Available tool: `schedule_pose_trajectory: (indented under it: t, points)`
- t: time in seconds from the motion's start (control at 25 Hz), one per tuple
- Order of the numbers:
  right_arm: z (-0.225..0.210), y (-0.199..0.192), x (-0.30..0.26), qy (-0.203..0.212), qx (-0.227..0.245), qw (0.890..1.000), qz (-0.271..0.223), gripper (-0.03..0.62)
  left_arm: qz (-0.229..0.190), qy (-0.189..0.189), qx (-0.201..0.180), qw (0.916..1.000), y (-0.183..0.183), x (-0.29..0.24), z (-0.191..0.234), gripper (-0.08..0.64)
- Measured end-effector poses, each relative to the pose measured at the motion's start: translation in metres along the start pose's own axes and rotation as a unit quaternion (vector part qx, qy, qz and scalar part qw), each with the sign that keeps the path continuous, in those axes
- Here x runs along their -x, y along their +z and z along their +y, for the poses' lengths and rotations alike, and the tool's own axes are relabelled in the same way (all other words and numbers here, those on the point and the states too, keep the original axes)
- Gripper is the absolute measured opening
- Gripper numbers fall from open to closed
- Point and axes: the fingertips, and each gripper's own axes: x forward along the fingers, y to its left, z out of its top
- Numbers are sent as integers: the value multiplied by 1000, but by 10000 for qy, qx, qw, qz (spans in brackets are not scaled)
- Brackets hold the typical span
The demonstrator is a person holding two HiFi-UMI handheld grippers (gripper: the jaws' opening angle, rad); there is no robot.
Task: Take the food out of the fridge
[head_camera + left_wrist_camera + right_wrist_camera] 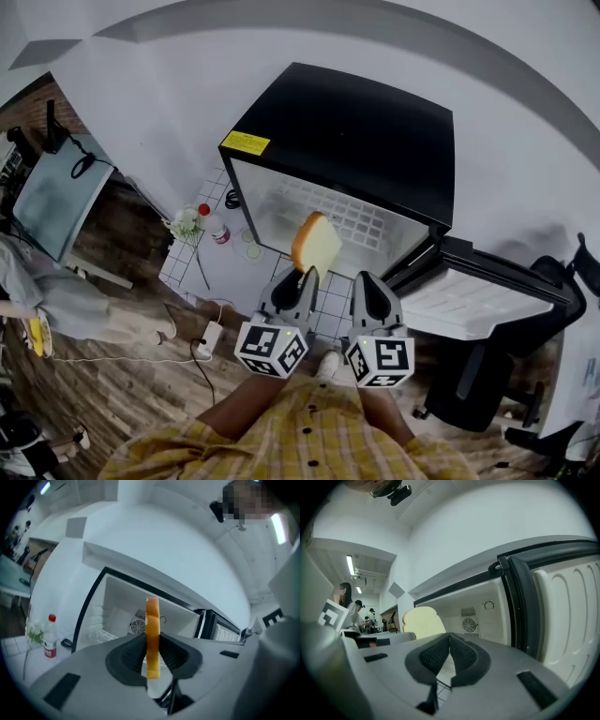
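Head view: A yellow checked shirt (309, 441) fills the bottom edge. Just past it the left gripper (302, 274) holds a slice of bread (316, 242) upright before the open fridge (356, 141), while the right gripper (367, 281) hovers beside it, carrying nothing. The door (469, 300) hangs wide at the right. The slice looks clear of the opening, so the removal appears largely done. Setting the bread down remains, and perhaps shutting the door. Only part of the wire shelf (347, 220) shows, and it looks bare. The grippers and the bread cover the lower interior, so whether more food waits inside cannot be told.

Left gripper view: The jaws grip the slice edge-on near its lower half, and its bottom end runs down between them. Behind stand the white cavity and, far left, a red-capped bottle (50, 637) outside the fridge. The gripper body hides the shelf's front.

Right gripper view: The pads meet with nothing between them. The slice shows flat-faced at left, in front of the cavity. The fridge floor is cut off below.
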Motion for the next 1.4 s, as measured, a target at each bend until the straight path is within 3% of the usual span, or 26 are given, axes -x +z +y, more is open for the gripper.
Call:
schedule_pose_trajectory:
  t: [0.2, 0.52, 1.4]
  points:
    - [1, -6, 1, -3, -21, 10000, 21, 6, -11, 103, -917, 9957, 2, 11, -15, 87]
    - [4, -7, 5, 17, 58, 10000, 29, 6, 76, 337, -1644, 9858, -4, 27, -21, 87]
    - [26, -6, 11, 220, 260, 9994, 16, 6, 38, 633, -1585, 9853, 1, 42, -12, 86]
